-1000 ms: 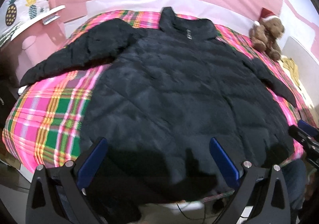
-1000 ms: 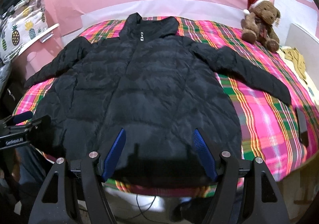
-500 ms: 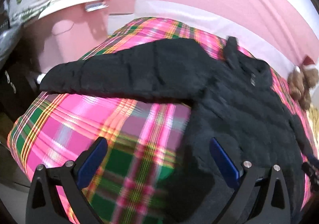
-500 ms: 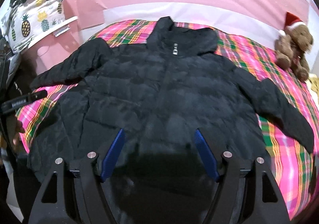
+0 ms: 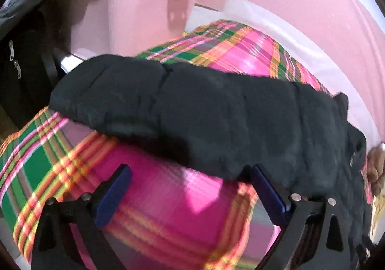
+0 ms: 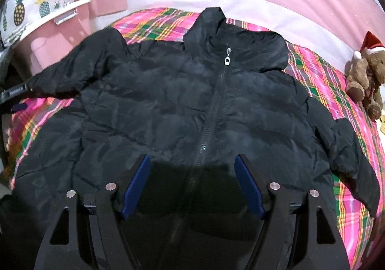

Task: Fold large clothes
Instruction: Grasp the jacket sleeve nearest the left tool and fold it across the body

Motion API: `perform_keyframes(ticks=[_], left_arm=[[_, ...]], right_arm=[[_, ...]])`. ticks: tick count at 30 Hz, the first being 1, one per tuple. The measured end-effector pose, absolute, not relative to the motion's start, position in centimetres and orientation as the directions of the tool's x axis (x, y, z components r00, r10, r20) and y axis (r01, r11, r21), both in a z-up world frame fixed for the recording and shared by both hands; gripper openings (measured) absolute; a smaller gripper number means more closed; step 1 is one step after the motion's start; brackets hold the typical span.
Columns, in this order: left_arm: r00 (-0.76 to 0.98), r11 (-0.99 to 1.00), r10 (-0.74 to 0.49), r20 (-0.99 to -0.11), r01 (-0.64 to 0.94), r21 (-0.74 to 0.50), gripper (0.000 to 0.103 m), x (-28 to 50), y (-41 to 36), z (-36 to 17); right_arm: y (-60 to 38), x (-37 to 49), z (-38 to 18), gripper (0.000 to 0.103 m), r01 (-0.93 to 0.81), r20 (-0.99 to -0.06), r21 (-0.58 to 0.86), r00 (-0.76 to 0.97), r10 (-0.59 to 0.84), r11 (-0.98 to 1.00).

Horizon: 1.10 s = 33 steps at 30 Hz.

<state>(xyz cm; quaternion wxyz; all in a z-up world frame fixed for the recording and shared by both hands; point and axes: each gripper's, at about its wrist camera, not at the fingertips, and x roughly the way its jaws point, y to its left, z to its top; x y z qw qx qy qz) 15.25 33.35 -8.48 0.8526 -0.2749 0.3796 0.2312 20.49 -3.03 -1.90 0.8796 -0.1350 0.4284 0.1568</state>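
Beside jacket (image 6: 192, 106), teddy bear (image 6: 365, 77), unobstructed.

Jacket (image 6: 168, 111): black quilted cloth, puffy, faint sheen; metal zip pull (image 6: 227, 57), bright.
Bedspread (image 6: 320, 77): woven plaid cloth, pink, green and yellow, matt.
Teddy bear (image 6: 365, 77) at the bed's right edge: brown plush, felt-like red hat.
Right gripper (image 6: 192, 183): matt black plastic, blue pads, shiny metal screws.
Left gripper (image 5: 190, 188): same finish.
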Motion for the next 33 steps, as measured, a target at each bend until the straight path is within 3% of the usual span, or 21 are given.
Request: perform_keyframes(ticks=[3,6,9,10,11,13,23,29,33], left_arm=[[0.612,0.731,0.215,-0.761,-0.617,-0.29,0.096,16.1,34.4,-8.9],[0.604,0.729,0.26,-0.753,-0.635,-0.258,0.084,17.0,35.0,-9.4],[0.614,0.738,0.271,-0.741,-0.626,-0.249,0.057,17.6,35.1,-9.2],[0.624,0.743,0.261,-0.737,-0.617,-0.259,0.038,17.8,35.0,-9.0],[0.637,0.751,0.241,-0.732,-0.6,-0.275,0.028,17.9,34.9,-8.8],[0.634,0.762,0.261,-0.728,-0.599,-0.248,0.02,18.0,34.4,-7.8],[0.792,0.861,0.209,-0.573,-0.427,-0.276,0.016,16.7,28.3,3.9],[0.877,0.928,0.075,-0.475,-0.236,-0.288,0.016,17.8,21.5,10.7],[0.884,0.955,-0.025,-0.467,-0.117,-0.273,0.016,20.4,16.2,11.9]], right_arm=[[-3.1,21.4,-2.8,0.072,-0.385,-0.81,-0.108,0.569,0.144,0.916],[-3.5,22.1,-3.4,0.072,-0.375,-0.813,-0.113,0.567,0.131,0.92],[-3.8,22.7,-3.7,0.072,-0.363,-0.816,-0.114,0.565,0.121,0.925],[-4.1,22.7,-3.8,0.072,-0.359,-0.817,-0.114,0.565,0.119,0.927],[-4.3,22.7,-3.8,0.072,-0.354,-0.817,-0.112,0.565,0.117,0.929],[-4.9,22.6,-3.8,0.072,-0.348,-0.818,-0.108,0.564,0.115,0.931],[-8.9,20.8,-2.3,0.072,-0.303,-0.799,-0.066,0.587,0.131,0.951],[-12.0,19.6,-0.8,0.072,-0.268,-0.776,-0.036,0.615,0.142,0.963],[-14.3,18.8,-0.2,0.072,-0.235,-0.764,-0.023,0.632,0.134,0.972]])
